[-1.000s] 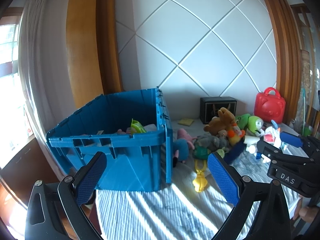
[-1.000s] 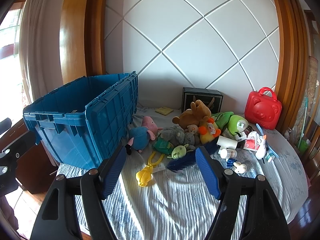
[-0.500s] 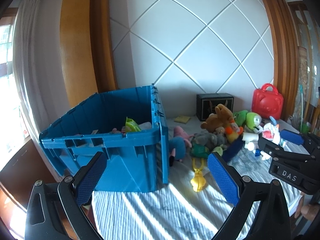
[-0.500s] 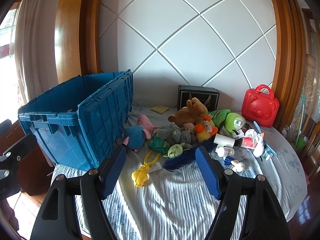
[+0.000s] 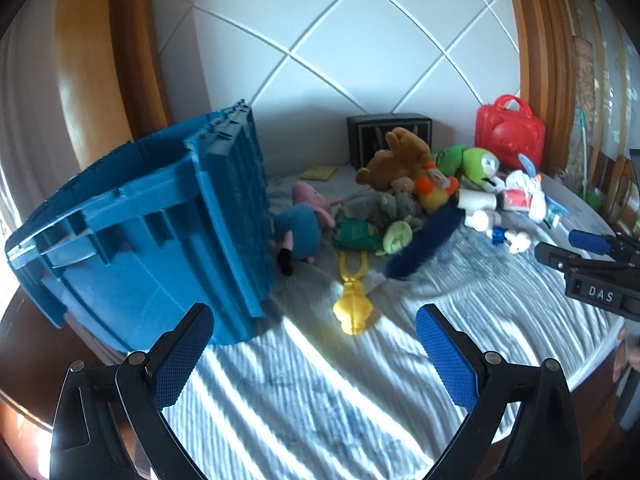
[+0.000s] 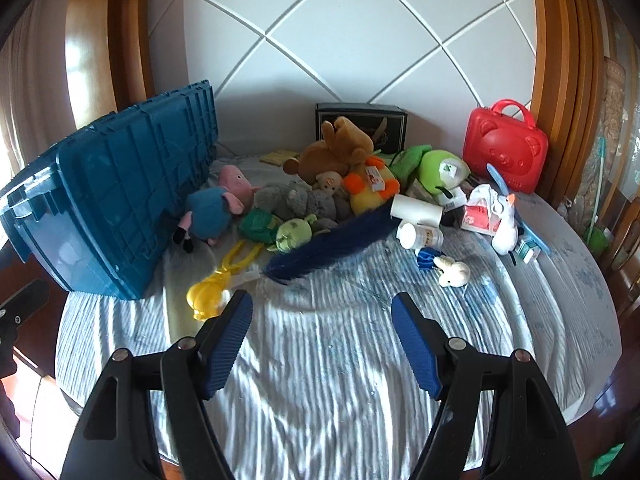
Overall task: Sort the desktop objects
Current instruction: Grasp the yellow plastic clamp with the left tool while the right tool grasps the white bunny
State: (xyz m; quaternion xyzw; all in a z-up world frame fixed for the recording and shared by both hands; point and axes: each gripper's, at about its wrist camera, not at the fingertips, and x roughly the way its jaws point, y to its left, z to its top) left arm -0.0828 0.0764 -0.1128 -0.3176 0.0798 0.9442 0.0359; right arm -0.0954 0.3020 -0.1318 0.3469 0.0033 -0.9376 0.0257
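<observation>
Left gripper (image 5: 314, 330) nearer (wide apart) — yellow toy (image 5: 353, 307) ahead

We see bright daylight coming from the left, laying sunlit stripes and shadow bands across the cloth (image 6: 320, 360). The left wrist view is motion-blurred, the crate (image 5: 152, 240) and toys soft; the right wrist view is sharp. Both bend strongly at the edges, with dark corners.
</observation>
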